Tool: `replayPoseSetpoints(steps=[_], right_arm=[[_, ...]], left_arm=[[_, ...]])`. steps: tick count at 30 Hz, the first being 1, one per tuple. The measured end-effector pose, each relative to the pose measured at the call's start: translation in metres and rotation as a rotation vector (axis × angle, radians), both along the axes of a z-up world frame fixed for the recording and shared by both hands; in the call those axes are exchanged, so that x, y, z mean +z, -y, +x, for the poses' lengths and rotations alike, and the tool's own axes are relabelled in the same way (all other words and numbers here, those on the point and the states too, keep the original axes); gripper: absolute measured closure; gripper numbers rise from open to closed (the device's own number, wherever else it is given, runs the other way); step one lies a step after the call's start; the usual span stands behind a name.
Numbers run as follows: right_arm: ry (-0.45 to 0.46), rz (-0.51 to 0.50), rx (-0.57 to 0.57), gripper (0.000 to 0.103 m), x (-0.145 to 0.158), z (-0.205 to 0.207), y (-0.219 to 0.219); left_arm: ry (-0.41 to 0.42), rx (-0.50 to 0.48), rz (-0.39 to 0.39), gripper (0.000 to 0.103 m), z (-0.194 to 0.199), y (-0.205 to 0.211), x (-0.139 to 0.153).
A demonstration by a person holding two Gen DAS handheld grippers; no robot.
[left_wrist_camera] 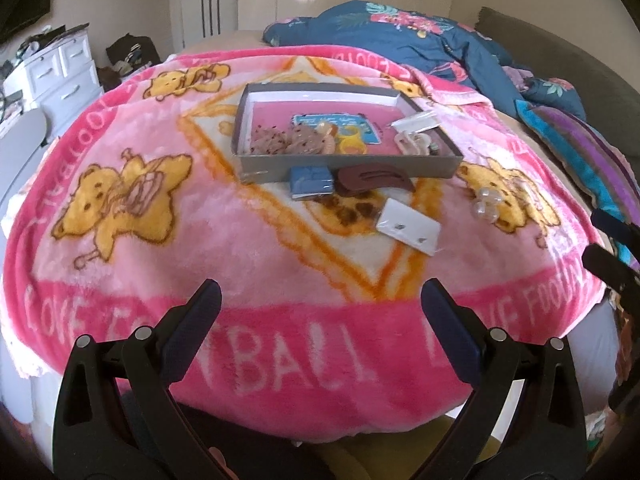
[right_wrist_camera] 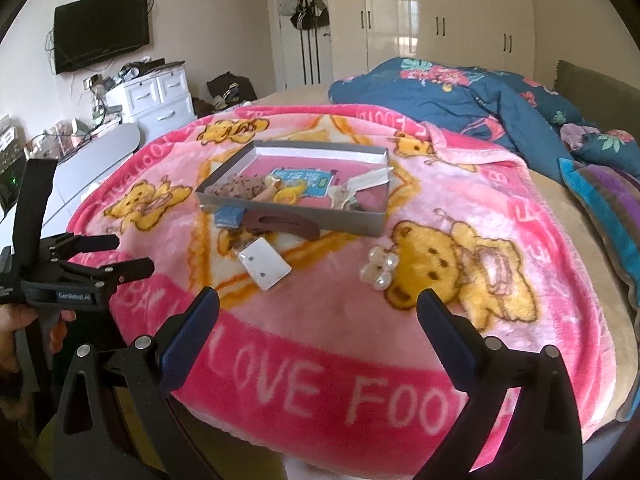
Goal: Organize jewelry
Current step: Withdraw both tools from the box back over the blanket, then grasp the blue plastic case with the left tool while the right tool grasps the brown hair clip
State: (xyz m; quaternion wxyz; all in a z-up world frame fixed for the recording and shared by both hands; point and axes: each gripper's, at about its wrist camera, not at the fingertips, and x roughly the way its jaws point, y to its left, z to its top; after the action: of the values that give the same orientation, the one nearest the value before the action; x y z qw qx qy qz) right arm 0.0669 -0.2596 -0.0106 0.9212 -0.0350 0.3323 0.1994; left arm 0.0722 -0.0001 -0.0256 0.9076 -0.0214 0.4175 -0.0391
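Note:
A grey shallow box sits mid-blanket, holding hair ties, a blue card and clips. In front of it lie a small blue packet, a dark brown hair clip, a white earring card and a pearl clip. My left gripper is open and empty over the blanket's near edge; it also shows in the right wrist view. My right gripper is open and empty, short of the pearl clip.
A pink teddy-bear blanket covers the bed. A blue floral duvet lies bunched behind, a striped cushion at right. White drawers and a wall TV stand to the left.

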Motion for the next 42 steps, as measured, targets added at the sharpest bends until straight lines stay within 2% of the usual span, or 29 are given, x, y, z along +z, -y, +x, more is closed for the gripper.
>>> replayPoseSetpoints(steps=[11, 19, 25, 27, 30, 38, 42], right_arm=[[-0.045, -0.007, 0.053, 0.005, -0.016, 0.021, -0.024], [-0.063, -0.023, 0.085, 0.005, -0.024, 0.049, -0.048], [-0.104, -0.002, 0.085, 0.005, -0.034, 0.090, -0.065], [-0.138, 0.009, 0.081, 0.005, -0.040, 0.106, -0.070], [-0.182, 0.018, 0.082, 0.005, -0.050, 0.127, -0.079], [-0.264, 0.016, 0.033, 0.005, -0.085, 0.167, -0.099], [-0.268, 0.019, 0.029, 0.005, -0.093, 0.173, -0.109]], left_arm=[[-0.034, 0.044, -0.019, 0.010, 0.019, -0.019, -0.015], [-0.038, 0.046, -0.032, 0.010, 0.044, -0.030, -0.014], [-0.047, 0.035, -0.028, 0.024, 0.065, -0.035, -0.011], [-0.051, 0.031, -0.032, 0.034, 0.072, -0.037, -0.011], [-0.066, 0.032, -0.040, 0.040, 0.081, -0.043, -0.014], [-0.099, 0.030, -0.051, 0.044, 0.097, -0.052, -0.024], [-0.108, 0.019, -0.060, 0.044, 0.102, -0.053, -0.027]])
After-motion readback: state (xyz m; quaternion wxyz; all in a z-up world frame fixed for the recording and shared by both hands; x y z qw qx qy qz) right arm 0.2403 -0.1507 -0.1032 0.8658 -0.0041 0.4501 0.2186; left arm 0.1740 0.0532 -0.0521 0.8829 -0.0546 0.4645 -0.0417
